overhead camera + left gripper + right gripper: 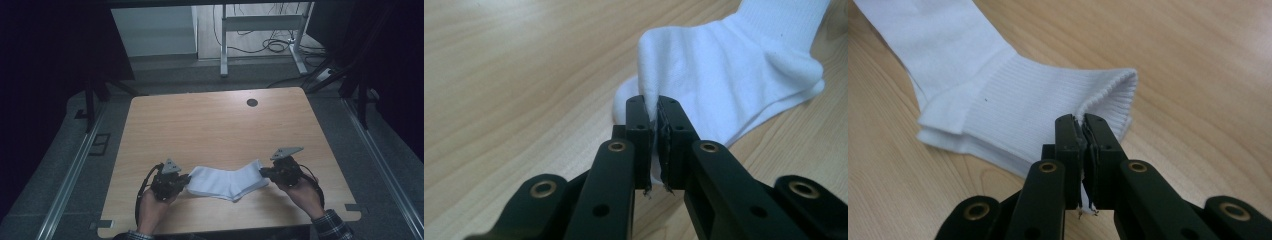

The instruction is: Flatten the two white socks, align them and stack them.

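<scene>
A pair of white socks [227, 181] lies stacked near the front edge of the wooden table [210, 120]. My left gripper [184, 180] is shut on the toe end of the socks [704, 65], pinching a fold of fabric between its jaws [655, 112]. My right gripper [264, 172] is shut on the ribbed cuff end [1048, 100], with the cuff edge clamped between its jaws [1083, 130]. The socks stretch between the two grippers, the heel pointing toward the person.
A dark round hole [252, 102] sits near the table's far edge. Beyond the table stand a white desk frame [260, 30] and loose cables [275, 45] on the floor. Metal rails [70, 175] run along both sides.
</scene>
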The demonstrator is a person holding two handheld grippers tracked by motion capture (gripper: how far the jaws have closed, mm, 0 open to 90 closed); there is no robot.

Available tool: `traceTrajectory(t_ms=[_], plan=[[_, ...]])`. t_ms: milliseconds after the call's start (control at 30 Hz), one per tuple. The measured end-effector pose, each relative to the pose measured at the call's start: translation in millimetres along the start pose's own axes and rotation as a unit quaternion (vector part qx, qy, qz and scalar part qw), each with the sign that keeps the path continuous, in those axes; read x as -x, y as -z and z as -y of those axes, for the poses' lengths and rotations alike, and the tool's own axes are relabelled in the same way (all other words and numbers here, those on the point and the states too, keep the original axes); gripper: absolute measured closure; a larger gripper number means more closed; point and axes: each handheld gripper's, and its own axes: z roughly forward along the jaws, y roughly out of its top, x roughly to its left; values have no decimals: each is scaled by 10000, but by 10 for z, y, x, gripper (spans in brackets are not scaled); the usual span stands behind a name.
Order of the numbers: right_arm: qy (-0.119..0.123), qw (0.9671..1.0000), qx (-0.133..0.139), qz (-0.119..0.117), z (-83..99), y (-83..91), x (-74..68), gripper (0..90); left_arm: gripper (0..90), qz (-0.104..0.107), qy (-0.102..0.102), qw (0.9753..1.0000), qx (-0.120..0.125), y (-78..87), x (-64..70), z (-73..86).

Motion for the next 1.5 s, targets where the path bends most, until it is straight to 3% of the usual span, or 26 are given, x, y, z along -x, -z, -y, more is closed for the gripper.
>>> traceTrajectory(t_ms=[200, 267, 400, 467, 567, 800, 900, 1000, 1100, 1167, 1200, 1267, 1333, 1500], plan=[[-124, 9991, -411, 9, 81, -140, 57, 801, 826, -180, -54, 9995, -270, -150, -3, 55], [-137, 9990, -432, 65, 91, -143, 70, 739, 748, -300, -85, 9988, -366, -196, -16, 71], [-134, 9995, -165, 247, 42, -39, 77, 650, 530, -510, 80, 9987, 3, -120, -34, 40], [-170, 9995, -14, 267, 6, -13, 88, 624, 490, -442, 151, 9988, 116, -80, -49, 19], [-169, 9995, -5, 261, -24, -66, 77, 598, 463, -394, 197, 9990, 72, -126, -48, 31], [-63, 9983, -437, 368, 62, -270, 66, 534, 452, -413, 209, 9988, -161, -284, -73, 84], [-121, 9985, -427, 327, 93, -293, 83, 535, 454, -433, 167, 9987, -205, -312, -69, 91], [-36, 9986, -351, 401, 87, -260, 46, 680, 502, -472, 104, 9987, -150, -317, -51, 93], [27, 9989, -266, 393, 71, -229, 17, 694, 531, -501, 63, 9987, -12, -273, -39, 77], [10, 9990, -225, 389, 66, -212, 1, 707, 599, -442, 66, 9990, 26, -245, -32, 78], [18, 9990, -248, 384, 66, -204, -1, 771, 639, -411, 31, 9991, 17, -243, -33, 79], [59, 9989, -259, 384, 65, -200, -3, 813, 697, -352, 4, 9994, -20, -246, -23, 82], [56, 9990, -253, 354, 59, -185, -12, 827, 809, -317, -57, 9995, -9, -235, -8, 75], [112, 9995, -37, 291, 19, -76, -59, 835, 841, -336, -144, 9991, 196, -115, 31, 23]])
